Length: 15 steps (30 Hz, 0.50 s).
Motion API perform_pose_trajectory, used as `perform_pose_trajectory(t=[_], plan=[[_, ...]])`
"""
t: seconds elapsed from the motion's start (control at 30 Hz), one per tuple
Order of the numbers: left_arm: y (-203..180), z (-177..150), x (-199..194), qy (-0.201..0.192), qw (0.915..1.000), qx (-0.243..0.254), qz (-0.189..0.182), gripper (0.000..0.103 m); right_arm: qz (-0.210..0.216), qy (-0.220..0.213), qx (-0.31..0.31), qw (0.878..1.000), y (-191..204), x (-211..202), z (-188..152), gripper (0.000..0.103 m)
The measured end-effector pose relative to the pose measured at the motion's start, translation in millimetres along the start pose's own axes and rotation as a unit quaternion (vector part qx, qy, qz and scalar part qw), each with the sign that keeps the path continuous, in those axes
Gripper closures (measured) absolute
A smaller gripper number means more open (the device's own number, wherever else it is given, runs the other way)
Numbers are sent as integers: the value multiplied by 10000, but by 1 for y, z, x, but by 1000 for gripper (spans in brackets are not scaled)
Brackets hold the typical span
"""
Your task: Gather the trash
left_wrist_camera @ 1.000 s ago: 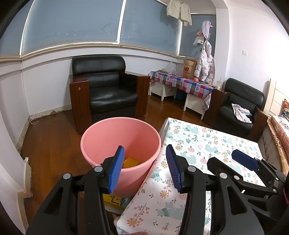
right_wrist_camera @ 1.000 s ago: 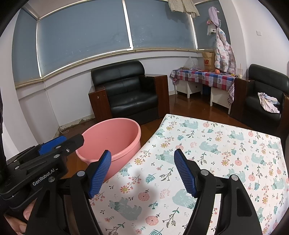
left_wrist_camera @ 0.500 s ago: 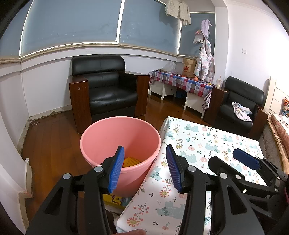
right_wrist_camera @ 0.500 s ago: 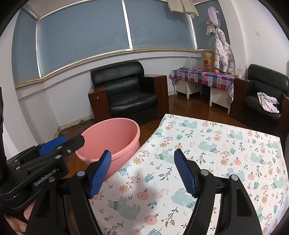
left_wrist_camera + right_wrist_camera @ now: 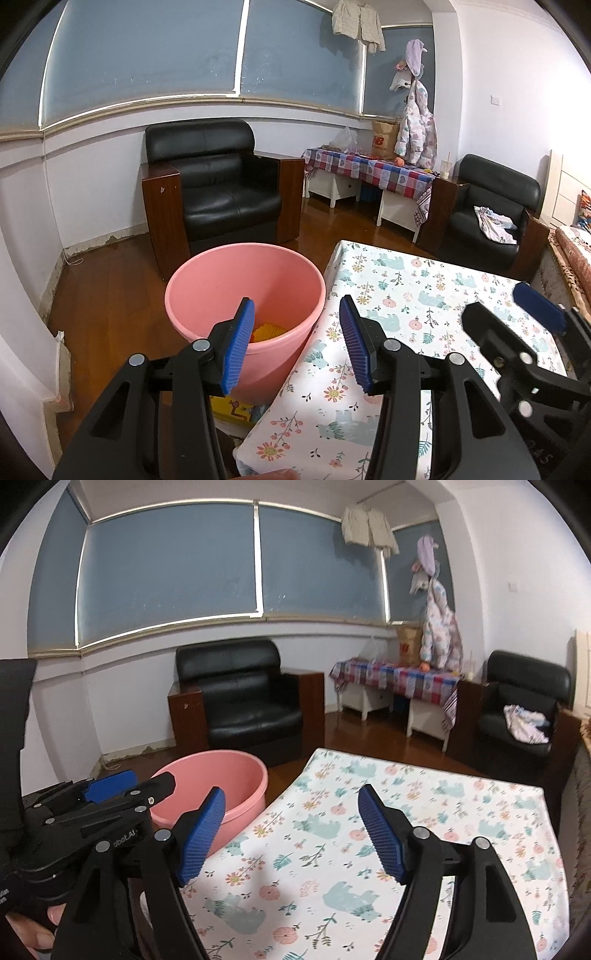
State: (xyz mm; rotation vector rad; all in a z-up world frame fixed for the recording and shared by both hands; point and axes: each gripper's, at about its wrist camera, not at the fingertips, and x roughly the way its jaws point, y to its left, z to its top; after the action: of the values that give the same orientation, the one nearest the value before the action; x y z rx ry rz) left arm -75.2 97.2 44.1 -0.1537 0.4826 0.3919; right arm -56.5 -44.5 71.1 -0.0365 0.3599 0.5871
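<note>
A pink bucket (image 5: 207,291) stands on the floor against the left edge of a table with a floral cloth (image 5: 424,295). Yellow and orange trash (image 5: 269,329) lies in the bucket's bottom. My left gripper (image 5: 295,343) is open and empty, above the bucket's near rim and the table's left edge. My right gripper (image 5: 291,834) is open and empty above the cloth (image 5: 406,812), to the right of the bucket (image 5: 236,775). No trash shows on the cloth. Each gripper shows in the other's view.
A black armchair (image 5: 210,195) stands behind the bucket on the wooden floor. A second armchair (image 5: 491,218) with cloth on it stands at the right. A checked-cloth side table (image 5: 373,170) is by the far wall. A yellow box (image 5: 236,410) lies under the table edge.
Both grippers have risen and tilted slightly, the right more so; the room shows higher. Both stay open and empty.
</note>
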Motion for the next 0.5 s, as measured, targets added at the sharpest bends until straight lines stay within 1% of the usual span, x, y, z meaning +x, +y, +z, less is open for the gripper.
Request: perform_pose_trajectory(t=[0.2,0.5], plan=[[-6,-2,-4,-43,10000,40,6,54,-89,-88,15,9999,-4,-13,-1,27],[-16,-5,-11,-80,9998,153,-31,54,-98,-58,75,9999,-7,-15,-1,27]])
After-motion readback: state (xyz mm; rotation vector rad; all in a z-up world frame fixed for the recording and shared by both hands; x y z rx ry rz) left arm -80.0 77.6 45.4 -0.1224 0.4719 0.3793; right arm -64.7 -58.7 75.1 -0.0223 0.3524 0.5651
